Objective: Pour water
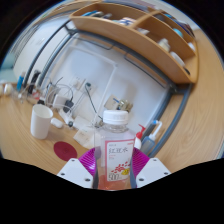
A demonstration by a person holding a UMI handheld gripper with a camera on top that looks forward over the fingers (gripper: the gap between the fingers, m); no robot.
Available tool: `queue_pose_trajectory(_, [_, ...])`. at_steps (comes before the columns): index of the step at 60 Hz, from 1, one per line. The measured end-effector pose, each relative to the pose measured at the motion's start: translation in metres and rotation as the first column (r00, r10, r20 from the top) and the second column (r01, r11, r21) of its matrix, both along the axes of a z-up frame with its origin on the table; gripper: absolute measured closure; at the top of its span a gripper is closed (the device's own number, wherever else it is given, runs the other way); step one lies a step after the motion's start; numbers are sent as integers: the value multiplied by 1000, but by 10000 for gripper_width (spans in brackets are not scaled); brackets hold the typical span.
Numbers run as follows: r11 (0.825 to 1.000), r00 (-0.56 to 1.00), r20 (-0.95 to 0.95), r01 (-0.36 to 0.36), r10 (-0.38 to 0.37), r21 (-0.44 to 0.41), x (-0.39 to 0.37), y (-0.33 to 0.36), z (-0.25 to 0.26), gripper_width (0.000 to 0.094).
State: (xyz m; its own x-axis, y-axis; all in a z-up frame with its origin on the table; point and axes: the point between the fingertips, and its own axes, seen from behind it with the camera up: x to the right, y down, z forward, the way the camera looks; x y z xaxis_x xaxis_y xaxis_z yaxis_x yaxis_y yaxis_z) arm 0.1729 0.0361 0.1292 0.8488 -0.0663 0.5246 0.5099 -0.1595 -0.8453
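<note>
White counter, cluttered shelf behind; bottle [116, 150] upright in the gripper [112, 172].
Both pink pads [90, 160] look pressed on its sides, so it's pinched between the fingers. White cup [41, 121] sits well off to the left. My call: move over the cup first, tilt slowly, keep the grip firm.

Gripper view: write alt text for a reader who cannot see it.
A clear plastic bottle with a white cap and pink label stands upright between the pink-padded fingers of the hand-held gripper. Beyond it, to the left, a white cup sits on the pale table, with wooden shelving behind.
</note>
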Motion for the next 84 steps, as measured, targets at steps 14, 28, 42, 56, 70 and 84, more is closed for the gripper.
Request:
queue_pose_trajectory(14, [998, 766, 641, -57, 53, -14, -63, 41, 42, 499])
queue_pose_trajectory(28, [991, 387, 915, -113, 111, -73, -119, 72, 53, 498])
queue_pose_trajectory(42, [989, -40, 995, -120, 87, -92, -145, 80, 59, 498])
queue_pose_trajectory(56, [988, -193, 976, -96, 100, -121, -155, 86, 47, 499])
queue_pose_trajectory(70, [989, -188, 977, -85, 103, -121, -152, 89, 43, 498])
queue_pose_trajectory(84, [988, 468, 872, -125, 142, -93, -141, 74, 57, 497])
